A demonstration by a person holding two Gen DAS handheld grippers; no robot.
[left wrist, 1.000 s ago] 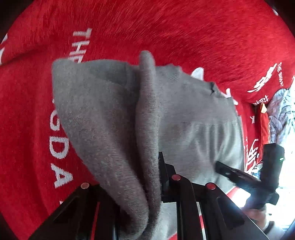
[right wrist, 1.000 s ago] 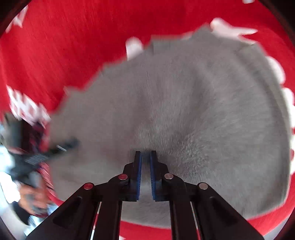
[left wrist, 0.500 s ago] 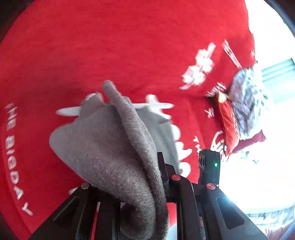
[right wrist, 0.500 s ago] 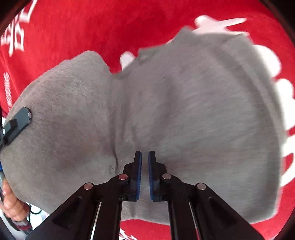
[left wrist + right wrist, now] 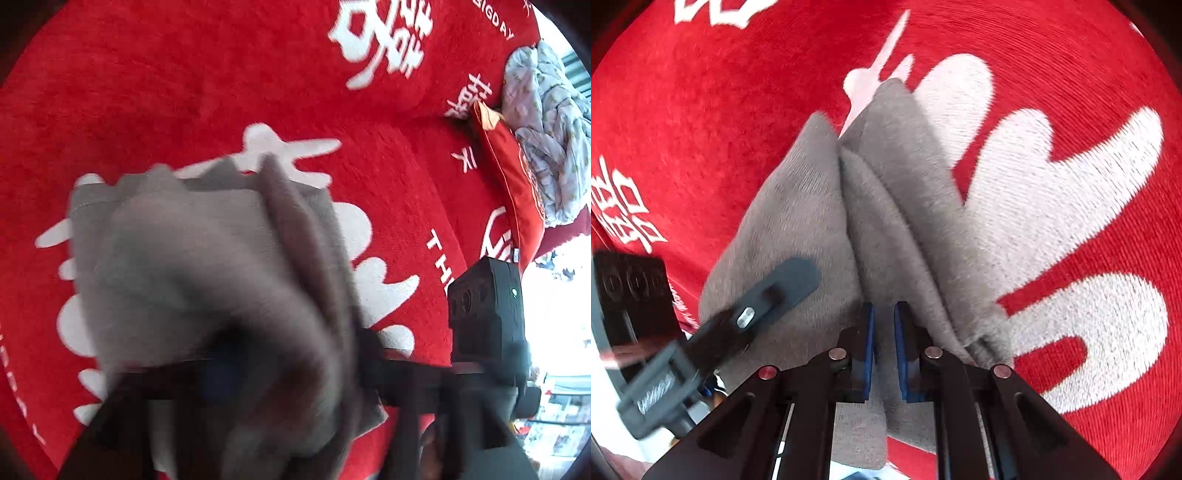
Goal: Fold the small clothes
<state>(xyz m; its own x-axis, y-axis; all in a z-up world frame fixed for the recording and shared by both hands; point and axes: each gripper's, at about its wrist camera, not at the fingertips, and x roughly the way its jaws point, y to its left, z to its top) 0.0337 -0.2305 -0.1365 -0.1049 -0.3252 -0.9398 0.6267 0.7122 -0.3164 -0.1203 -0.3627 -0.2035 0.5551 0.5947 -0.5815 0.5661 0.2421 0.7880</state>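
Observation:
A small grey knit garment [image 5: 207,266] hangs bunched in folds above a red blanket [image 5: 184,92] with white lettering. My left gripper [image 5: 288,369] is blurred and largely draped by the grey cloth; it appears shut on it. In the right wrist view my right gripper [image 5: 884,343] is shut on an edge of the grey garment [image 5: 812,221], with its blue pads [image 5: 868,350] nearly together. The left gripper [image 5: 790,280] shows there at the left, its finger against the cloth.
A red cushion [image 5: 513,184] and a crumpled pale floral cloth [image 5: 546,122] lie at the blanket's far right. The right gripper's black camera block [image 5: 484,310] is close on the right. Bright window light fills the right edge.
Both grippers have come closer together with the grey garment, which now hangs gathered into narrow folds instead of spread wide. The left view has swung and blurred.

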